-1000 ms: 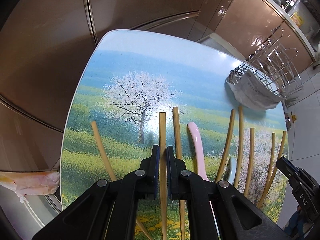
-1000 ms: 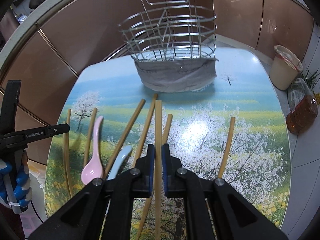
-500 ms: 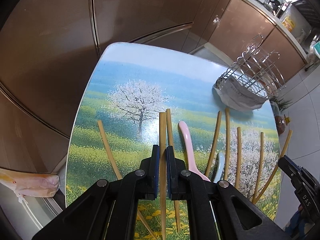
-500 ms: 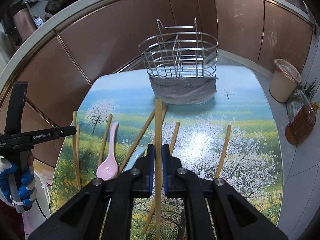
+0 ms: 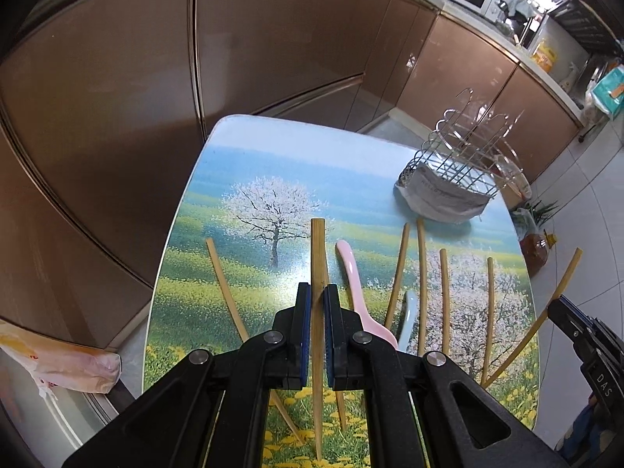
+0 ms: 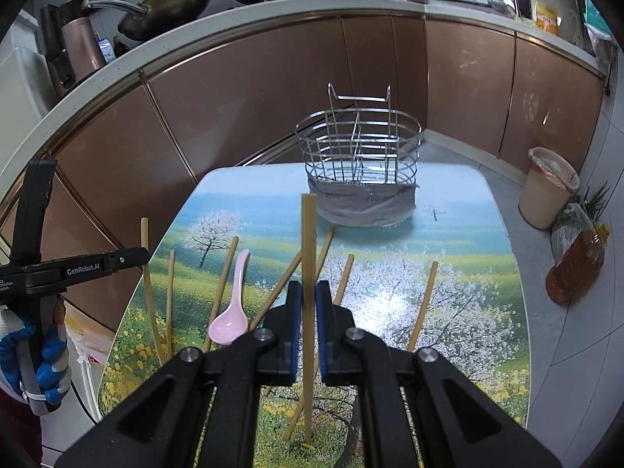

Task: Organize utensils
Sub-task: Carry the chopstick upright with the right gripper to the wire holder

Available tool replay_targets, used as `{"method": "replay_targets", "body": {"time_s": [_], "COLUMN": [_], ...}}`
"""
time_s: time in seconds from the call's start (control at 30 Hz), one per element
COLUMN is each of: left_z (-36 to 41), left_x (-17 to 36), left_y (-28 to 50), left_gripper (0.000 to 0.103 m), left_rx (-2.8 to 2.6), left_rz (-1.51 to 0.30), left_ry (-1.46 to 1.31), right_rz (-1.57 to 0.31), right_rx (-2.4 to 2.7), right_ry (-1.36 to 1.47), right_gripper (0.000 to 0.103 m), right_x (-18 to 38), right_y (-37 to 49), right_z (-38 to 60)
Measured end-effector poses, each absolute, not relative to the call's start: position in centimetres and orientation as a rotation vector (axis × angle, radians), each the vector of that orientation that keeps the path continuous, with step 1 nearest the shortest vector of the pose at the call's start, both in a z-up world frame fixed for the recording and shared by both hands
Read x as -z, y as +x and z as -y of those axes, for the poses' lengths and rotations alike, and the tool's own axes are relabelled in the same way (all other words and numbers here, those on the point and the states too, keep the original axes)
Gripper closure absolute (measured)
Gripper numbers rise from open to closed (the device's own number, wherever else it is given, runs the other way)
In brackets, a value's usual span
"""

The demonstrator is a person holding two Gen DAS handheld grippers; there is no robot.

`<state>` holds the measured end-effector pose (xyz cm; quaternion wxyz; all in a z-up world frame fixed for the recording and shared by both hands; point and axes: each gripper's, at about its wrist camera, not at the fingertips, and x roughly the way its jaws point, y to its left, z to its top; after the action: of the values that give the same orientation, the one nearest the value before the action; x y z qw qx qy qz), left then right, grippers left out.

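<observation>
Brown cabinet fronts (image 6: pixel 253 117) curve round a small table (image 5: pixel 273 163) printed with blossoming trees and yellow fields. Left tongs (image 5: pixel 316 296): jaws closed tight on one bamboo chopstick (image 5: pixel 318 249), which runs straight out between the pads and is lifted clear of the tabletop. Right tongs (image 6: pixel 308 292): likewise closed on a second chopstick (image 6: pixel 308 234), raised, its tip pointing toward the wire holder (image 6: pixel 358 144). That holder stands upright near the table's far edge, its base wrapped in grey cloth; its compartments hold no utensils. More chopsticks (image 6: pixel 222 288) lie scattered across the near half of the table, several crossing one another. A pink spoon (image 6: pixel 232 312) lies among them, bowl toward the near edge, with a pale blue spoon (image 5: pixel 407 312) just beside it. A gloved hand (image 6: pixel 35 358) grips the left tool's handle. On the floor off the right edge stand a bin (image 6: pixel 546 191) and an oil bottle (image 6: pixel 577 265).
</observation>
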<state>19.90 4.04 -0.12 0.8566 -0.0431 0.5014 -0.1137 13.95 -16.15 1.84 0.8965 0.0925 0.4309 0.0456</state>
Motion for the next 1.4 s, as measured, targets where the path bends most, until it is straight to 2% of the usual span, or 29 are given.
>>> {"method": "replay_targets", "body": {"time_s": [0.97, 1.4], "left_z": [-2.7, -0.8], "left_x": [-7.6, -15.5], "left_y": [12.5, 15.7], "left_gripper": [0.098, 0.098], "left_rx": [0.281, 0.351], "left_rz": [-0.835, -0.733], "left_ry": [-0.059, -0.076], "right_rz": [-0.717, -0.608], "right_rx": [-0.109, -0.093], "right_ry": [0.167, 0.135], "right_gripper": [0.097, 0.097], "right_x": [-8.0, -15.9], "right_y": [8.6, 12.0], "right_z": [16.2, 18.2]}}
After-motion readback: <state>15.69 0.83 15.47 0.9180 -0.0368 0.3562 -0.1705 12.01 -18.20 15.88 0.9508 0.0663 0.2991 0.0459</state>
